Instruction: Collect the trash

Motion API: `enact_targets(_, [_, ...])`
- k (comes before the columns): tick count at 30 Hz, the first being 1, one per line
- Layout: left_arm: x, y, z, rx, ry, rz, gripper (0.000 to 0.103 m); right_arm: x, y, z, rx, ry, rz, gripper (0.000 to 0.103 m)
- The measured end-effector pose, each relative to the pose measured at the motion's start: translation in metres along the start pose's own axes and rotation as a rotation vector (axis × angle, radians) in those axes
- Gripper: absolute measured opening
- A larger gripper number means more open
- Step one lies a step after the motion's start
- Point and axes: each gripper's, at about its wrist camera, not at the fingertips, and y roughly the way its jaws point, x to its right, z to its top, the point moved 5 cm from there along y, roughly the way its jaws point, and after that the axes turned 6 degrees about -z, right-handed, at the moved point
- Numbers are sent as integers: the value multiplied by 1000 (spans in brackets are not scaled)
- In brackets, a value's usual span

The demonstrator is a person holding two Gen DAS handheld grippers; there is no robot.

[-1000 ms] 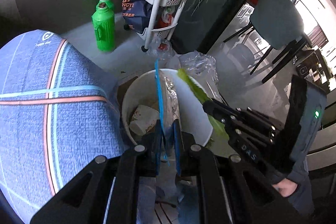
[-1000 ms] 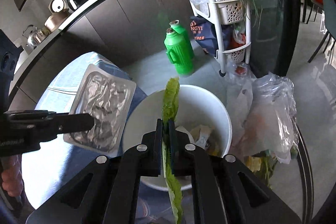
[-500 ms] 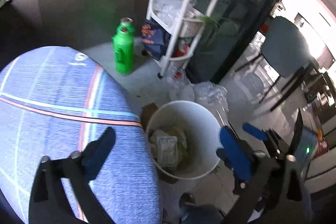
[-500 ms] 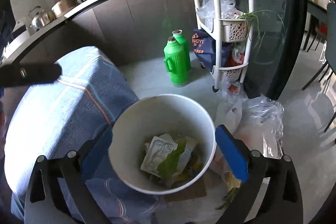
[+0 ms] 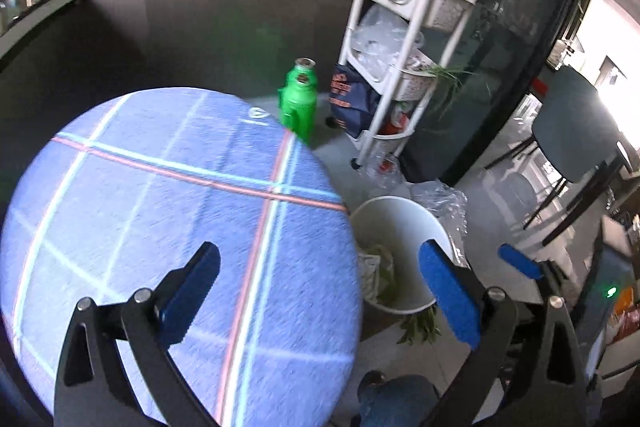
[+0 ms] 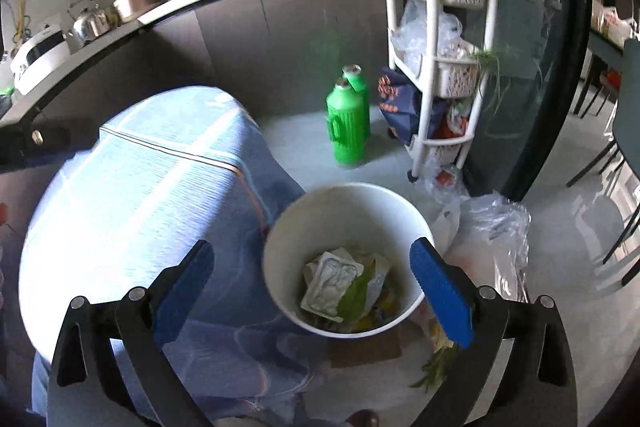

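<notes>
2 views, taken in turn. Left wrist view first: left gripper [image 5: 320, 279] spread wide and empty, 1 blue pad over the blue checked tablecloth [image 5: 180, 211], the other over the white bin [image 5: 400, 211] standing on the floor just beside the table edge. Only a sliver of the trash visible here, pale and crumpled against the bin's near wall, too hidden to read any direction. Right gripper [image 5: 516, 263] glimpsed at the right edge, no load seen on it. Right wrist view next: right gripper [image 6: 316, 283] likewise wide, nothing between the pads, hanging above the bin's mouth. Inside, a silvery foil tray [image 6: 330, 283] lying flat and slightly tilted, long axis running from upper right to lower left in the picture; likely light, thin, easily crushed, so best pinched at a rim edge rather than across the face. Across it, a green leaf [image 6: 354, 297], limp and soft, probably damp and slippery, tip aimed up-right, stalk end down-left; best gripped near the thicker stalk. More greens [image 6: 434, 367] loose on the floor just outside the bin, beside a brown cardboard piece [image 6: 360, 347], apparently left to gather.
</notes>
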Motion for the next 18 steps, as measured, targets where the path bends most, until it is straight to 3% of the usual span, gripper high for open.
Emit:
enact_targets(10, [-45,-98,-32,79,-59,162,99,-59,-92,23,74,-42,12,94])
enact_targets(18, [-82,-169,-61,128,-89,287,99,-132,-135,23,76,-129,34,94])
